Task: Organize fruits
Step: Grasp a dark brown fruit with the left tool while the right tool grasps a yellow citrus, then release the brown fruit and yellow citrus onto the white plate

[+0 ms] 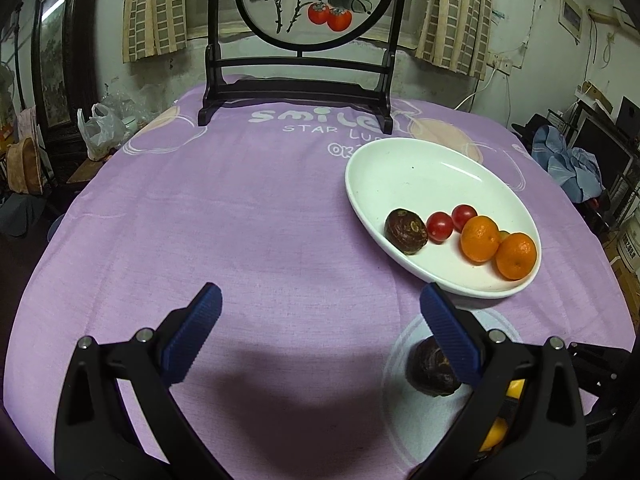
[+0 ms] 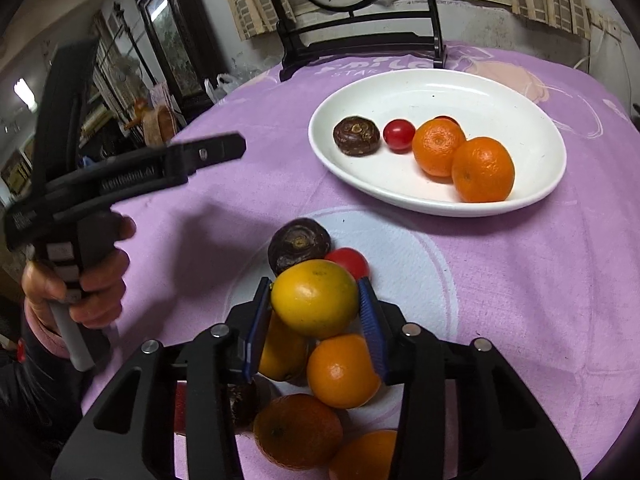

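At about nine o'clock in the right wrist view a hand point(image 2: 86, 280) grips the handle of the left gripper point(image 1: 320, 312), whose blue pads stand wide apart over bare purple tablecloth point(image 1: 240, 220) with nothing between them. Only this view shows that hand; the left wrist view shows only the gripper's own fingers. At twelve o'clock in both views stands a dark wooden stand point(image 1: 298, 96) with a round painted screen, its top cut off. The white oval plate point(image 2: 400, 92) lies toward one o'clock, holding a dark brown water chestnut point(image 2: 356, 136), two cherry tomatoes point(image 1: 440, 227), and two mandarins point(image 2: 482, 170); from the right wrist, the second tomato is almost hidden behind a mandarin. At six o'clock the right gripper point(image 2: 316, 312) is clamped on a yellow-orange citrus fruit point(image 2: 316, 298), pads pressing on both sides. Beneath and around it lies the unsorted pile: another water chestnut point(image 2: 298, 244), a cherry tomato point(image 2: 348, 262), and several mandarins point(image 2: 342, 372), partly covered by the gripper's black frame. The left wrist view catches only a chestnut and slivers of yellow at five o'clock behind its right finger.
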The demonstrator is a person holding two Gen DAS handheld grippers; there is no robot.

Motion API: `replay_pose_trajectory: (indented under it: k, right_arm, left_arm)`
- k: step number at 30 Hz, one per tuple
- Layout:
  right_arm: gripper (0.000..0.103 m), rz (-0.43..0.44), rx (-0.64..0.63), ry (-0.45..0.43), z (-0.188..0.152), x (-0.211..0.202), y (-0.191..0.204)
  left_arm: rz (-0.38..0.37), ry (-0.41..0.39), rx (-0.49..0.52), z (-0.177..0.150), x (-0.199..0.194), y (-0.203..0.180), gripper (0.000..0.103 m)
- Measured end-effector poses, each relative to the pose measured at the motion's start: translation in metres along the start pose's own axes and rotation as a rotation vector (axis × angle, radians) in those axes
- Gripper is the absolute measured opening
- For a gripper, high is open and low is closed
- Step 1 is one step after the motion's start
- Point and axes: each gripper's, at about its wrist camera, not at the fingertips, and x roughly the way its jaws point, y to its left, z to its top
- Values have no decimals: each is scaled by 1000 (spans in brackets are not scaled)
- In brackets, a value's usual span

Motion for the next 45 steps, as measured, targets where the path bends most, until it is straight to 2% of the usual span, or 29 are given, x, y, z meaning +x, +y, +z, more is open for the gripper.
replay_pose_trajectory:
  k: [4,6,7,10,13,16,20,24,26,29,31,33,38,45]
  right_arm:
    - [43,-8,69,-116,8,-26,-17]
    - [43,-20,97,-133,9,-31,-24]
    - [43,-22,110,-132,9,-31,-27]
    - [43,-24,130,-122,9,-31,-32]
    - [43,-17,133,-115,10,-29,-32]
    - [43,-21,133,-111,11,-28,-32]
    - [43,-27,137,-110,11,-30,-31]
    - [43,-32,135,-110,11,-30,-31]
    - [43,-33,135,-108,11,-30,-31]
    - [43,-34,136,-110,12,-30,-31]
    - [43,-38,140,-107,11,-30,-32]
    - [43,-39,143,-104,11,-30,-32]
    - [43,-39,144,-97,11,-29,-32]
    - [43,-36,142,-99,12,-30,-31]
  left_arm:
    - [-43,47,39,-3,6,-7,101]
    - [-85,91,110,-8,11,-18,101]
    - [-94,110,174,-12,13,-25,99]
    - [-121,113,284,-21,11,-36,93]
    - [-178,126,323,-27,10,-37,82]
    - [-221,145,361,-33,12,-42,75]
    - [-238,148,441,-43,13,-57,74]
    - [-230,154,477,-47,20,-65,74]
    - [-241,152,478,-47,22,-67,71]
    - [-262,155,475,-45,28,-70,64]
    - [-294,169,470,-45,29,-70,51]
    - [-315,180,466,-45,31,-72,47]
    - [-334,207,425,-43,37,-70,47]
    - [-296,188,451,-46,30,-72,46]
